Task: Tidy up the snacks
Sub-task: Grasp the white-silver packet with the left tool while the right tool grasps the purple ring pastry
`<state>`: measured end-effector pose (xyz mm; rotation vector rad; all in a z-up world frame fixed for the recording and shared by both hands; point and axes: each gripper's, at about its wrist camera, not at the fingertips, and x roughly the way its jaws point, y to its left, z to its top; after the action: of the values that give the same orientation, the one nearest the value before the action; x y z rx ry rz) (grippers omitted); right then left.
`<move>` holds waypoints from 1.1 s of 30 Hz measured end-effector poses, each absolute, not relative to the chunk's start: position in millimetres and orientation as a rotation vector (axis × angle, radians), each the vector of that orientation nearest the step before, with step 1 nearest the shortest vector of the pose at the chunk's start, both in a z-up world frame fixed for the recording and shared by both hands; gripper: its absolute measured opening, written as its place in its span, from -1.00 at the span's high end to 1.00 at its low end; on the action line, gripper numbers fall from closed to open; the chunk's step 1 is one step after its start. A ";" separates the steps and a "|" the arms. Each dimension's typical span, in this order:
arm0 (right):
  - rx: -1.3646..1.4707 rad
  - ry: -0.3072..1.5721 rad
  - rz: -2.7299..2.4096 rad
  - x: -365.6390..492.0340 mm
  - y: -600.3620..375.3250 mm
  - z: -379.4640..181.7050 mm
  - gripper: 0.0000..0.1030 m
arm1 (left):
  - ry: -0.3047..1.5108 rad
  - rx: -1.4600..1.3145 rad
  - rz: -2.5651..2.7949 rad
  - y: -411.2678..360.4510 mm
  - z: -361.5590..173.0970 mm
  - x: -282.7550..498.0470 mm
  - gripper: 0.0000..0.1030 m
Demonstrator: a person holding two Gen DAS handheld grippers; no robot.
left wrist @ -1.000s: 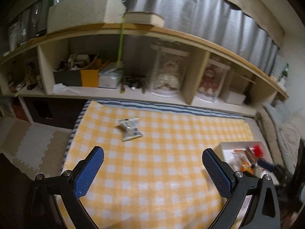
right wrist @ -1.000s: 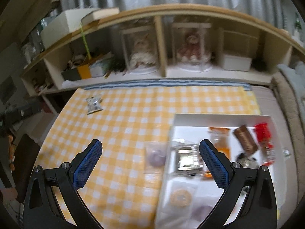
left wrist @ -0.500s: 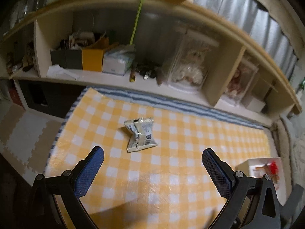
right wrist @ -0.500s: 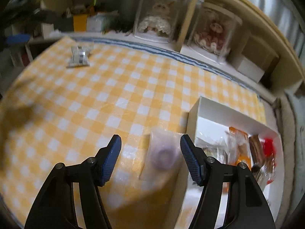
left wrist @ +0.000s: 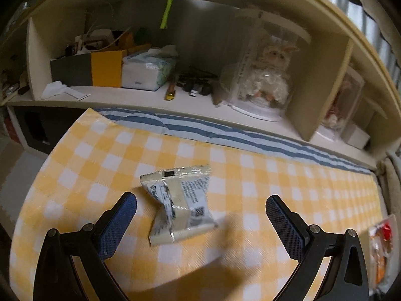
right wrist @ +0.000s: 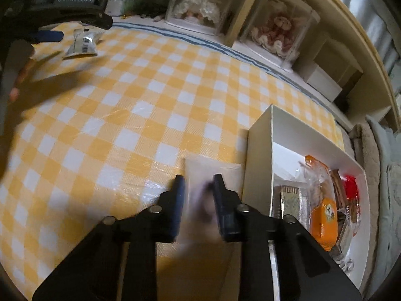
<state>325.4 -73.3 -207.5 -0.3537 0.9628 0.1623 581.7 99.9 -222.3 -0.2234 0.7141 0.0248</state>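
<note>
a yellow-and-white checked cloth [right wrist: 120,105] covers the low surface in front of me, with a cream shelf unit [left wrist: 323,87] of boxed dolls and clutter running along the top of both views. at the lower right of the right wrist view sits the white box [right wrist: 258,155], and it already holds several snacks — an orange packet [right wrist: 323,213], a silvery patterned one [right wrist: 290,203], something brown and something red beside them. so a good share of the sorting looks done.

what's left, as far as i can see, is two pieces. one is the clear wrapped snack [right wrist: 213,170] lying on the cloth just beside the box's left wall, bottom centre of the right view. my right gripper [right wrist: 198,183] is closing on it, the wrapper between the blue pads and blurred, so i can't be sure they are pressing yet. the other is the silver-and-cream packet [left wrist: 178,200], lying flat on the cloth in the middle of the left wrist view, upper left in the right one. my left gripper [left wrist: 200,215] hangs over it with its jaws wide apart, holding nothing — the packet sits between the fingers but untouched.

i judge both still need lifting and setting into the box before the job is finished.
</note>
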 end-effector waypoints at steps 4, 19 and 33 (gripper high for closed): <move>-0.330 0.934 0.219 319.9 -72.4 -199.9 0.99 | 0.733 -0.261 0.030 102.3 -239.1 591.5 -0.96; -0.333 0.917 0.336 292.2 -43.6 -180.6 0.96 | 0.718 -0.239 0.063 103.2 -241.1 594.9 -0.03; -0.451 0.954 0.122 320.8 -59.0 -212.5 0.17 | 0.697 -0.285 -0.021 112.3 -240.4 582.6 0.20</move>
<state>320.8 -59.0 -212.5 -0.4507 0.9542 0.1217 582.6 112.3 -240.4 -0.2853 0.6973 -0.0206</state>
